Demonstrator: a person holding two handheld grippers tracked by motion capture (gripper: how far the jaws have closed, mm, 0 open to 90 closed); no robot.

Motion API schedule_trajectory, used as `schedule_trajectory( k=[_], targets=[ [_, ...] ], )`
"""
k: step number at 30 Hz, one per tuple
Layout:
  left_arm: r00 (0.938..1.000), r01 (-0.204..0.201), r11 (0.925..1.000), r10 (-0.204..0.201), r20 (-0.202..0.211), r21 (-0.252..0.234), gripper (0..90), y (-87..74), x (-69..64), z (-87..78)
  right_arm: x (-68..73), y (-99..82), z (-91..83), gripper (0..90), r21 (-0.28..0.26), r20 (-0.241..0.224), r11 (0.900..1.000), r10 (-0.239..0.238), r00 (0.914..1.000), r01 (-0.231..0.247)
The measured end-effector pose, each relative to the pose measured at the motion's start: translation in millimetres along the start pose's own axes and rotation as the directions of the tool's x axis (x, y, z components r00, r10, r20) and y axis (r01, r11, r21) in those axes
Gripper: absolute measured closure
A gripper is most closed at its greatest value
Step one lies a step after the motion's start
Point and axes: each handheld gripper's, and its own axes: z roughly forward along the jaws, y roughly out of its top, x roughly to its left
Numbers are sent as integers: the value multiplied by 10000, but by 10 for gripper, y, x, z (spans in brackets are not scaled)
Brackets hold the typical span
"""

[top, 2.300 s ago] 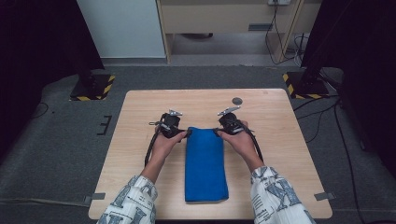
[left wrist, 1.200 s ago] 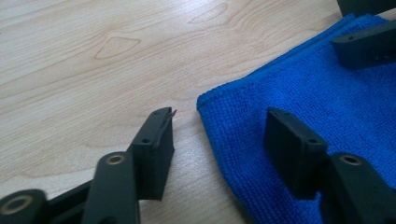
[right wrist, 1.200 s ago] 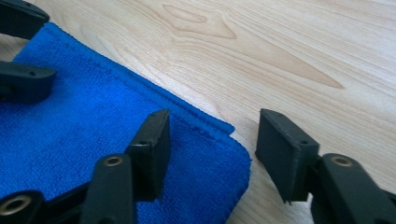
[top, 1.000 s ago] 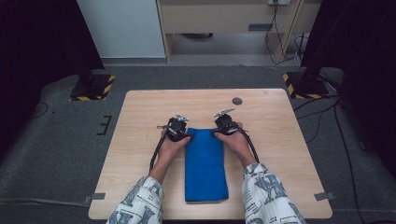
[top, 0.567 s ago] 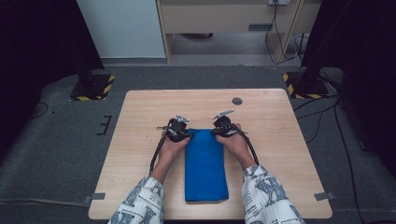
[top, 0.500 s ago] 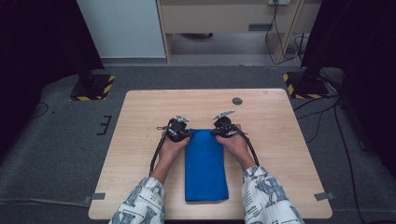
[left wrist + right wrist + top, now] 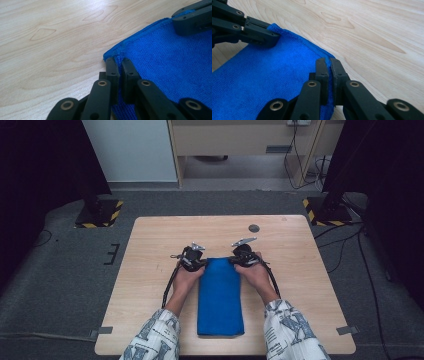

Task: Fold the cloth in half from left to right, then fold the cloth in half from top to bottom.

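A blue cloth (image 7: pixel 220 295), folded into a long strip, lies flat on the wooden table (image 7: pixel 300 270) and runs from the middle to the near edge. My left gripper (image 7: pixel 201 263) sits at its far left corner. In the left gripper view the jaws (image 7: pixel 119 62) have just been closing and now pinch the hem of the cloth (image 7: pixel 170 65). My right gripper (image 7: pixel 234 261) holds the far right corner, its jaws (image 7: pixel 329 62) shut on the edge of the cloth (image 7: pixel 262 80). Each gripper view also shows the other gripper on the opposite corner.
A small dark round disc (image 7: pixel 254 228) lies on the table beyond the right gripper. Bare wood surrounds the cloth on both sides. Black stands with yellow-striped bases (image 7: pixel 97 212) sit on the grey floor past the table's far corners.
Both hands slid inward and slightly toward the person, from beside the cloth's far end onto its two far corners. The cloth itself lies as before.
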Motion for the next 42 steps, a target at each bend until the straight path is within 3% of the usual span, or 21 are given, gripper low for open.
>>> schedule_trajectory(
  k=[8,18,27,35,42],
  targets=[
    [10000,-44,9995,46,45,-303,854,73,-42,-69,-32,35,-93,865,-115,10,9999,48,10000,-48],
    [9987,484,9946,-469,190,-917,854,131,22,-184,-43,180,-188,864,-495,0,9987,-76,10000,76],
    [9994,283,9932,-260,215,-1133,854,249,21,-275,-59,274,-260,864,-742,149,9970,-215,9997,225],
    [9986,469,9885,-427,321,-1435,856,277,24,-295,-75,284,-304,864,-834,200,9961,-257,9995,273],
    [9991,334,9849,-285,317,-1699,855,338,0,-369,-87,326,-369,864,-1060,327,9937,-329,9989,362]
  ],
)
